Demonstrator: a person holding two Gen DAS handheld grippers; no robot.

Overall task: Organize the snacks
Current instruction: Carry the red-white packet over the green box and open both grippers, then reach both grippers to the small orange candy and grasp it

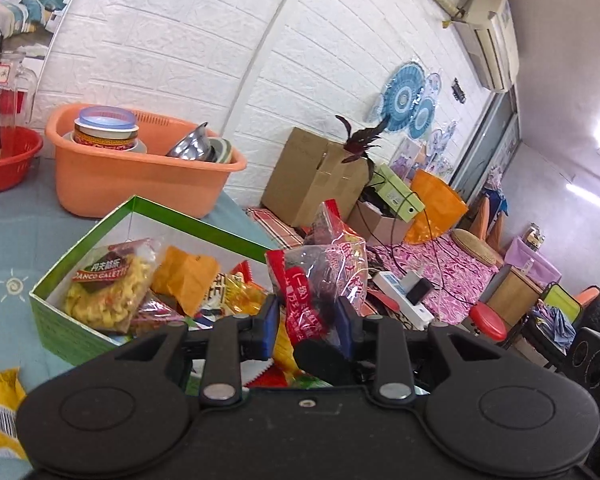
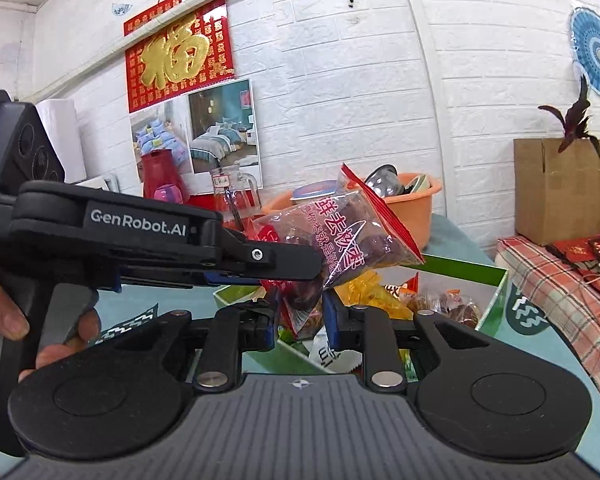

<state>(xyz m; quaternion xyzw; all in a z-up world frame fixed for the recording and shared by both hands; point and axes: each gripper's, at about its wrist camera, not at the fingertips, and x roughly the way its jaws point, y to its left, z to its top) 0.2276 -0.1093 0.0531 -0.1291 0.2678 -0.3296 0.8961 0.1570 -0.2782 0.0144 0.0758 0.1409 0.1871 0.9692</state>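
White brick-pattern wall (image 1: 188, 40) behind, pale blue tablecloth (image 1: 4, 240) on tabletop. Green cardboard box (image 1: 72, 320), white inside, near tabletop's front edge, packed with snack packets; clear packet of yellow crisps (image 1: 100, 292) at its left end. Orange plastic basin (image 1: 132, 176) with bowls toward back edge.

Clear red-edged bag of dark dried dates (image 2: 340, 236) held up above box. Left gripper (image 1: 308, 316) clenched on bag's lower part. Right gripper (image 2: 300, 312) also clenched on bag's bottom end. Person's hand (image 2: 4, 316) on left gripper's handle.
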